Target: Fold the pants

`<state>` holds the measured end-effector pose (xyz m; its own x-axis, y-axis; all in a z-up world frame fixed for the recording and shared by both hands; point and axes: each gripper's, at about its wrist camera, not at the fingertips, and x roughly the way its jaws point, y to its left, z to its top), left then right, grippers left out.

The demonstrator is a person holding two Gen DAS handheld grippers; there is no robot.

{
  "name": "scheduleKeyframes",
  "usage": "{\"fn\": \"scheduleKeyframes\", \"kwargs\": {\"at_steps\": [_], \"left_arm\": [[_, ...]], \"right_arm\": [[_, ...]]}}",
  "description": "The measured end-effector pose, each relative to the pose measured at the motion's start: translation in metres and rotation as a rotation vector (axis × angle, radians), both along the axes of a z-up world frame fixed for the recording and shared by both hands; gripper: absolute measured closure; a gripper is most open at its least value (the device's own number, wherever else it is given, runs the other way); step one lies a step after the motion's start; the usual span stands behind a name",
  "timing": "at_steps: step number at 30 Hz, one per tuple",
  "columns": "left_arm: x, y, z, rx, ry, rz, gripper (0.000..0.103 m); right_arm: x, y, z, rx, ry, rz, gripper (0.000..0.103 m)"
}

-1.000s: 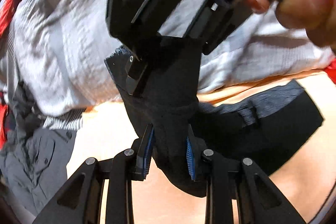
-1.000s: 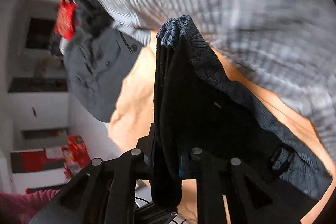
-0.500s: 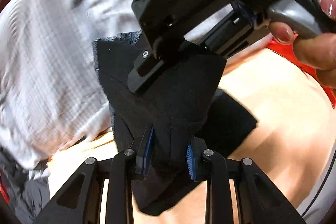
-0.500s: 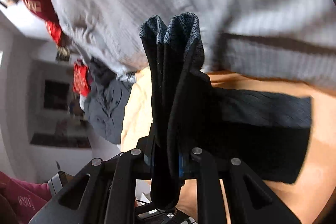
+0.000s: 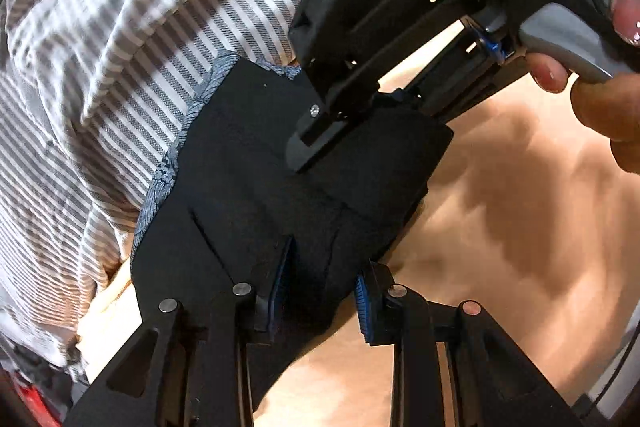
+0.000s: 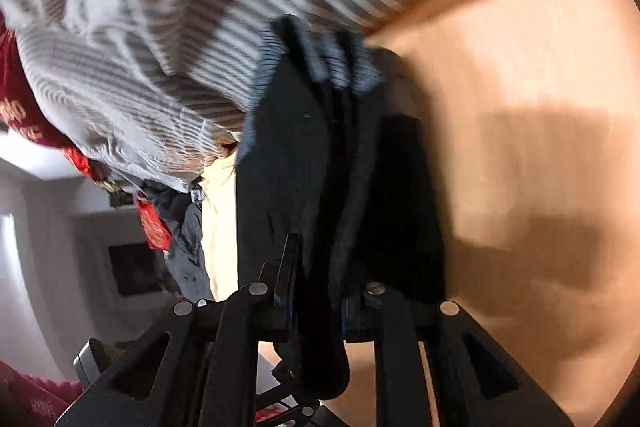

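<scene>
The dark pants [image 5: 248, 187], with a blue-grey woven edge, hang folded in several layers between my two grippers above the tan tabletop [image 5: 520, 207]. My left gripper [image 5: 322, 291] has a thick fold between its blue pads; its jaws are opening slightly, and the pads still touch the cloth. In the left wrist view the right gripper [image 5: 316, 139] bites the pants' far edge, with a person's hand [image 5: 600, 107] on its grey trigger. In the right wrist view the pants [image 6: 288, 155] run up from my right gripper [image 6: 320, 291], which is shut on the bunched layers.
A person in a striped shirt [image 5: 120, 67] stands right behind the pants, also filling the top of the right wrist view as the striped shirt [image 6: 200, 7]. A grey garment [image 6: 188, 247] lies at the table's left end. The tan table [image 6: 520, 67] spreads to the right.
Both grippers have swung sideways and down with the pants and rolled. The stretch of pants that lay spread on the table is now gathered into a compact fold. The left jaws stand slightly wider.
</scene>
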<state>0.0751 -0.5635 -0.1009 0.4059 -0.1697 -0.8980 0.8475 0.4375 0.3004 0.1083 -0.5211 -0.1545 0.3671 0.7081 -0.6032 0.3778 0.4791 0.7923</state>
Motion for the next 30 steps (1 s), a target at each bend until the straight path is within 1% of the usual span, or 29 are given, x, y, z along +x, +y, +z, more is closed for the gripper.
{"fn": "scheduleKeyframes", "kwargs": {"at_steps": [1, 2, 3, 6, 10, 12, 14, 15, 17, 19, 20, 21, 23, 26, 28, 30], "left_arm": [[-0.001, 0.000, 0.000, 0.008, -0.005, -0.007, 0.058], [-0.001, 0.000, -0.001, 0.014, 0.013, -0.011, 0.036], [-0.003, 0.000, -0.003, 0.016, 0.024, -0.004, 0.031], [-0.007, 0.008, -0.002, 0.019, 0.030, 0.011, 0.031], [-0.003, 0.029, 0.013, -0.009, 0.067, 0.051, 0.031], [0.005, 0.039, 0.023, -0.034, 0.079, 0.085, 0.031], [0.020, 0.052, 0.034, -0.070, 0.093, 0.155, 0.031], [0.030, 0.059, 0.038, -0.087, 0.101, 0.195, 0.031], [0.057, 0.073, 0.042, -0.113, 0.141, 0.309, 0.031], [0.081, 0.086, 0.037, -0.120, 0.187, 0.412, 0.031], [0.092, 0.092, 0.034, -0.123, 0.210, 0.467, 0.031], [0.098, 0.096, 0.032, -0.128, 0.225, 0.500, 0.031], [0.112, 0.104, 0.023, -0.132, 0.263, 0.561, 0.031], [0.128, 0.111, 0.002, -0.098, 0.313, 0.617, 0.031], [0.130, 0.115, -0.011, -0.105, 0.350, 0.648, 0.031], [0.130, 0.116, -0.015, -0.112, 0.352, 0.659, 0.028]], "right_arm": [[-0.004, -0.003, -0.005, 0.022, -0.001, -0.017, 0.086], [-0.005, -0.003, -0.008, 0.032, -0.001, -0.029, 0.085], [-0.007, -0.006, -0.011, 0.035, 0.002, -0.037, 0.083], [-0.009, -0.008, -0.014, 0.054, 0.015, -0.061, 0.081], [-0.016, -0.012, -0.002, 0.024, 0.040, -0.040, 0.072], [-0.020, -0.014, 0.010, -0.034, 0.064, -0.017, 0.059], [-0.025, -0.011, 0.024, -0.133, 0.092, 0.003, 0.051], [-0.029, -0.014, 0.031, -0.205, 0.107, 0.015, 0.051], [-0.035, -0.014, 0.052, -0.319, 0.114, 0.028, 0.051], [-0.041, -0.019, 0.065, -0.380, 0.113, 0.012, 0.061], [-0.043, -0.021, 0.069, -0.392, 0.108, 0.006, 0.074], [-0.045, -0.021, 0.073, -0.398, 0.101, 0.003, 0.076], [-0.042, -0.012, 0.083, -0.432, 0.085, 0.011, 0.076], [-0.028, 0.015, 0.089, -0.504, 0.056, 0.080, 0.076], [-0.020, 0.032, 0.083, -0.543, 0.062, 0.130, 0.076], [-0.017, 0.043, 0.074, -0.574, 0.081, 0.159, 0.076]]}}
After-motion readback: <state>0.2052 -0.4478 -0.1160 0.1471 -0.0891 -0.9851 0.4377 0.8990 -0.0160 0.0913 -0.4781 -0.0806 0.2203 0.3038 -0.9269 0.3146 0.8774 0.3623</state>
